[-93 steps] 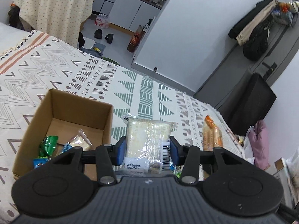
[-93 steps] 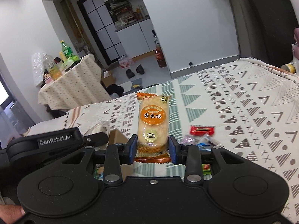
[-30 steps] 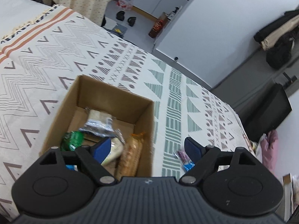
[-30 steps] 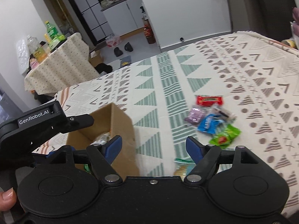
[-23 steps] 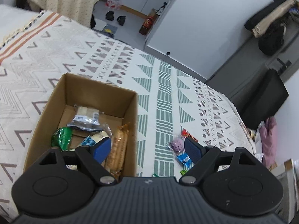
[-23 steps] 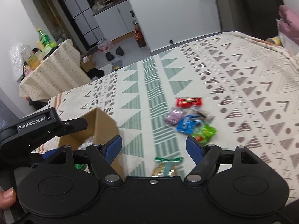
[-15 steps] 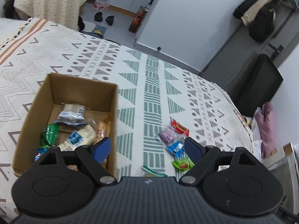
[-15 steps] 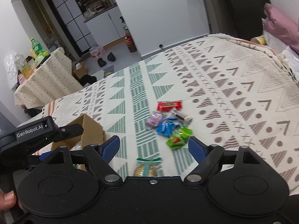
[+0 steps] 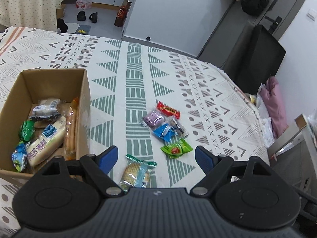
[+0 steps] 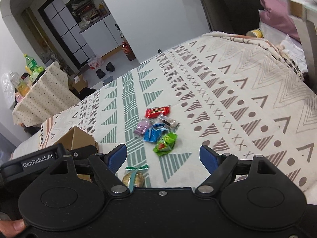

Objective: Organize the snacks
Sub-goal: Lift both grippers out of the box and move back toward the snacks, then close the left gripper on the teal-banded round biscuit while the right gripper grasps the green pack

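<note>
A cardboard box (image 9: 85,91) (image 10: 76,136) stands on the patterned bedspread at the left and holds several wrapped snacks, among them a white cake pack (image 9: 46,140). Loose on the spread lie a red bar (image 9: 168,110) (image 10: 157,111), a purple pack (image 9: 153,119) (image 10: 141,128), a blue pack (image 9: 164,131) (image 10: 153,133), a green pack (image 9: 176,148) (image 10: 165,143) and a biscuit pack (image 9: 136,173) (image 10: 134,175). My left gripper (image 9: 156,159) is open above the biscuit pack, nothing between its fingers. My right gripper (image 10: 163,157) is open too, just short of the green pack.
The bedspread's far edge (image 9: 158,46) drops to the floor. A pink cloth (image 9: 274,103) and clutter lie off the right side. A cloth-covered table with bottles (image 10: 35,91) stands beyond the bed. The left gripper's body (image 10: 39,161) shows beside the box.
Both grippers held snack packs three seconds ago; those packs now lie in the box. Both stand open and have swung right from the box toward the loose snacks.
</note>
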